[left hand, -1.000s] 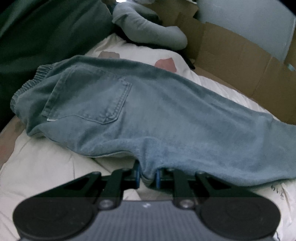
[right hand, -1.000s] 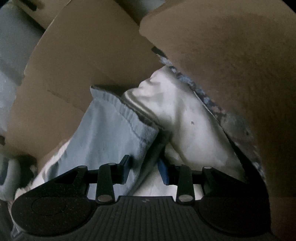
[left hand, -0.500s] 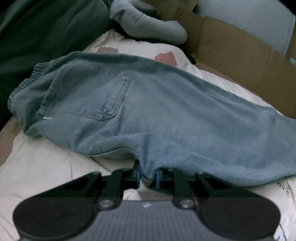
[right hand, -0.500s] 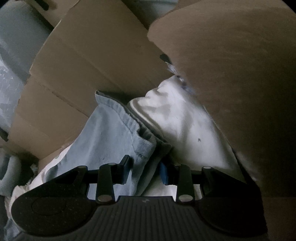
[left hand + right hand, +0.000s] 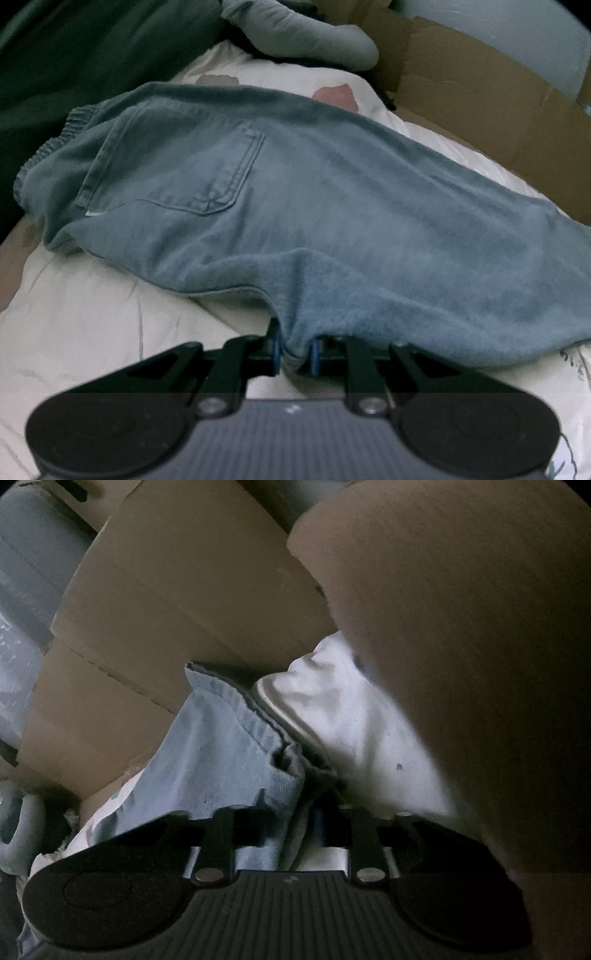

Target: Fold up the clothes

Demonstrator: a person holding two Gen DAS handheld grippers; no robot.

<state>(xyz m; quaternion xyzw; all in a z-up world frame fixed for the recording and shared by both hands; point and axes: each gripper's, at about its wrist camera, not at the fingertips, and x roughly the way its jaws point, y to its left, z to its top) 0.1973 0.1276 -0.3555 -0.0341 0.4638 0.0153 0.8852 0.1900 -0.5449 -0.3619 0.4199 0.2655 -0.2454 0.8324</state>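
Observation:
Blue jeans (image 5: 332, 206) lie spread across a white quilt (image 5: 92, 325), back pocket up, elastic waistband at the left. My left gripper (image 5: 294, 350) is shut on a fold of denim at the jeans' near edge, which it pinches upward. In the right wrist view, the hem end of a jeans leg (image 5: 221, 753) lies on the quilt (image 5: 351, 720) against cardboard. My right gripper (image 5: 299, 812) is closing, and its jaws squeeze the bunched denim just behind the hem.
Brown cardboard panels (image 5: 480, 92) wall in the far side of the bed. In the right wrist view, cardboard (image 5: 184, 590) also rises behind and a large flap (image 5: 480, 627) looms at right. A grey garment (image 5: 303, 33) and dark green cloth (image 5: 74, 48) lie beyond the jeans.
The right jaws, earlier standing wide around the leg's hem end, have come together on the denim and bunched it. The left gripper keeps its grip and has hardly moved.

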